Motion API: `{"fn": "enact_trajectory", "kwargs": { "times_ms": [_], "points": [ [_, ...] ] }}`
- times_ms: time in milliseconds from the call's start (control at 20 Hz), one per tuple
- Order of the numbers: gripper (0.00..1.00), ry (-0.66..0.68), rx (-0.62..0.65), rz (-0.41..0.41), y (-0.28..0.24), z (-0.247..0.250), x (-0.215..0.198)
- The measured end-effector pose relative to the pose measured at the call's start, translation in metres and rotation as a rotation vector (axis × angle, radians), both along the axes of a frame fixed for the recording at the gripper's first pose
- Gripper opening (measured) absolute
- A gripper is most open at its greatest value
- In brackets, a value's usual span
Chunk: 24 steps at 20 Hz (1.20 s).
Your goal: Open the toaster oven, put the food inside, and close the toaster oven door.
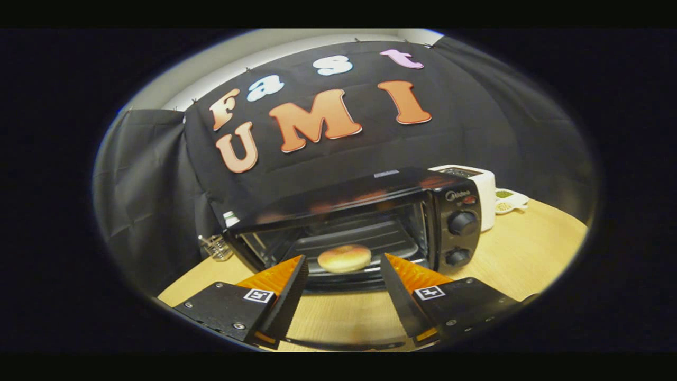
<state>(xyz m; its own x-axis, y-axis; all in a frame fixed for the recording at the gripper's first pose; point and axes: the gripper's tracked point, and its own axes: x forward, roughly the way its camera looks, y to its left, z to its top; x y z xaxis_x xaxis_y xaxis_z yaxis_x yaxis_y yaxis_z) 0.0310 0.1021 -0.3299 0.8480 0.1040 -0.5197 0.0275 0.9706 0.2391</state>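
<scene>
A hand-held gripper (344,267) hovers with its fingers spread wide and empty before an open toaster oven (370,222) on a wooden table (529,254). A round bun (344,258) lies at 12 o'clock from the fingertips, on the oven's tray (359,241), near its front edge. A white appliance (484,193) stands at the oven's 2 o'clock; a glass rack (216,246) sits at its 9 o'clock.
</scene>
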Motion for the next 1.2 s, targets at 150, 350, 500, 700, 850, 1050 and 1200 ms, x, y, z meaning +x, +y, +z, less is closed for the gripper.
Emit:
{"fn": "enact_trajectory", "kwargs": {
  "times_ms": [150,350,500,700,850,1050,1200],
  "points": [
    [0.82,0.057,0.035,0.044,0.003,-0.004,-0.036],
    [0.82,0.094,0.029,0.071,0.004,-0.007,-0.073],
    [0.82,0.129,0.050,0.082,0.003,-0.014,-0.099],
    [0.82,0.230,0.037,0.085,-0.004,-0.036,-0.132],
    [0.82,0.272,0.007,0.092,-0.009,-0.040,-0.142],
    [0.82,0.337,-0.033,0.106,-0.013,-0.062,-0.149],
    [0.82,0.365,-0.013,0.114,-0.006,-0.074,-0.142]
  ]
}}
